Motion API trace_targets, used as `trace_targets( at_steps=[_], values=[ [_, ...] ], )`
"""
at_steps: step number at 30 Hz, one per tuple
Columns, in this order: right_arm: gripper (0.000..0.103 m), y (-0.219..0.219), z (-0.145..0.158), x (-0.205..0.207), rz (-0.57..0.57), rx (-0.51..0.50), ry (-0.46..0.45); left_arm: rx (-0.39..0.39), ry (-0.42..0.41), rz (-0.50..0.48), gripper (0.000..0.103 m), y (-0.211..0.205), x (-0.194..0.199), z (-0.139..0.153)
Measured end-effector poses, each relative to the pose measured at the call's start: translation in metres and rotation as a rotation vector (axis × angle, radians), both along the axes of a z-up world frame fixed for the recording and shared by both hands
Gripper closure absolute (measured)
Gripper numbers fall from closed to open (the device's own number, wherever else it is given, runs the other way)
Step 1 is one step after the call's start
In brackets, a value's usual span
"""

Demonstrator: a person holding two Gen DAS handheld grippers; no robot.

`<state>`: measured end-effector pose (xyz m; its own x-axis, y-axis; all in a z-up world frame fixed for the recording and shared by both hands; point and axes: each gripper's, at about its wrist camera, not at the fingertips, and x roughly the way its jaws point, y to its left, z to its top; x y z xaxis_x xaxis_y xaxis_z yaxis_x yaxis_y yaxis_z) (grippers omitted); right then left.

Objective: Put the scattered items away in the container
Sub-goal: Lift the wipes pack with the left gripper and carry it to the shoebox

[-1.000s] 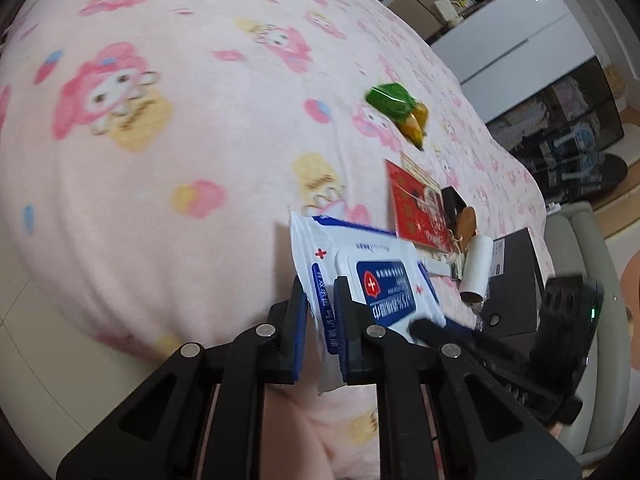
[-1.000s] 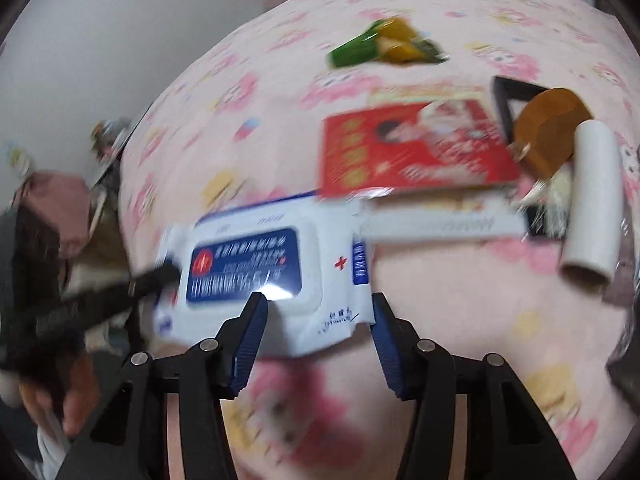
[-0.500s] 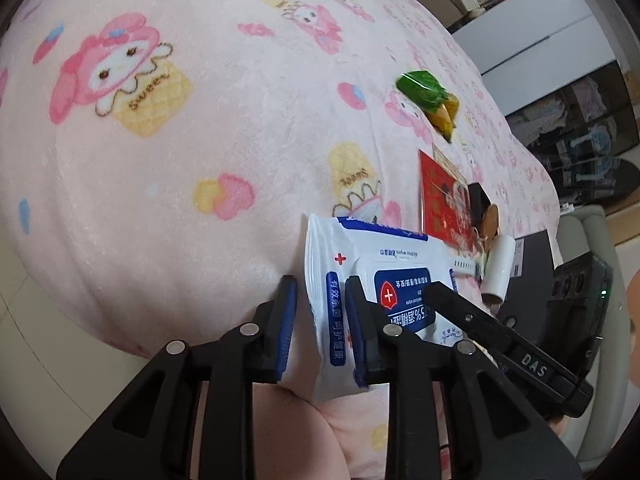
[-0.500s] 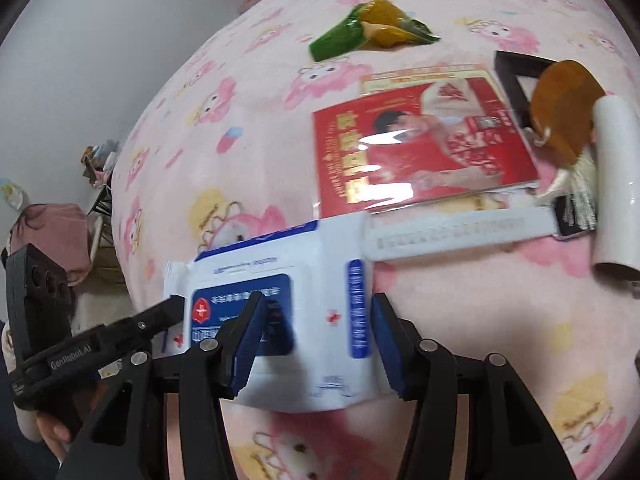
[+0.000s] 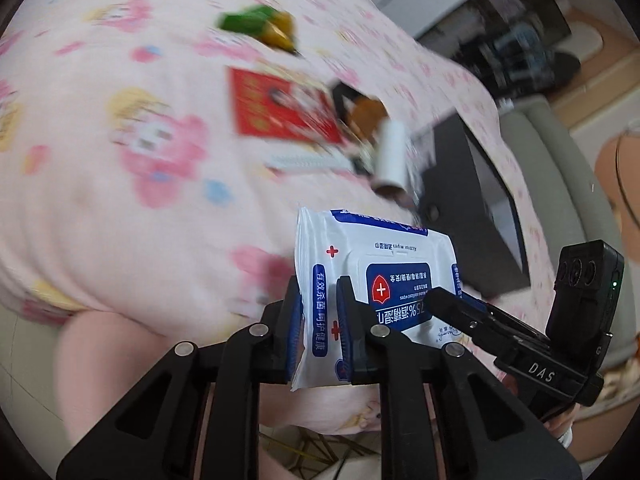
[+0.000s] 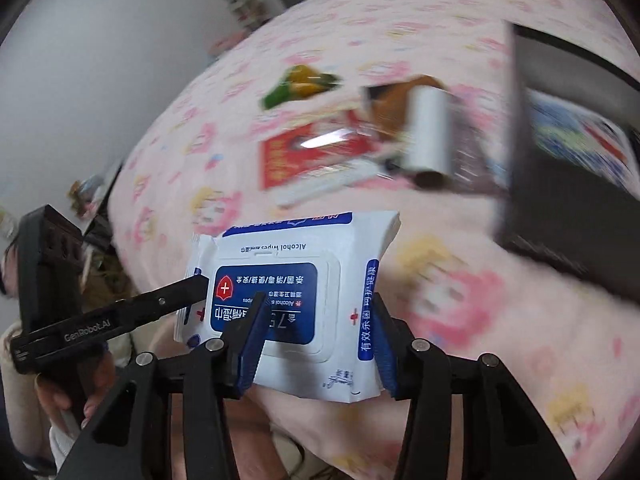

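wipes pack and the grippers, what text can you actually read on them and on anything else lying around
"Alcohol Wipes": wipes pack, above its flap.
"75%" and "有效杀菌 呵护健康": also on the pack, the latter along its side strip.
White cross on a red shield: blue label.
"GenRobot.AI": left gripper.
"DAS": right gripper.
Small print on the pack and the red packet are too blurred to read.

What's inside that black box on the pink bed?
The black box is open, and something colourful with blue and red print lies inside. It is too blurred to name. The near wall hides the rest of the inside.
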<state>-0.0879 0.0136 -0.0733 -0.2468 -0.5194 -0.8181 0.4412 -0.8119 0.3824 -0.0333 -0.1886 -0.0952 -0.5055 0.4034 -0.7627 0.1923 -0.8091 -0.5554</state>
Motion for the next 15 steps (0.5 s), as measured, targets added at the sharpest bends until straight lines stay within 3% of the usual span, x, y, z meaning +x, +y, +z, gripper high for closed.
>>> trace_targets(
  at_steps=[7,15],
  values=[
    [0.059,0.08,-0.016,0.007,-0.161,0.011,-0.035,-0.01,-0.015,-0.14,0.089,0.077,-0.013,-0.01],
    [0.058,0.147,-0.007,0.004,-0.308,0.019,0.022,-0.064,-0.011,-0.234,0.088,0.145,-0.04,-0.004]
  ],
)
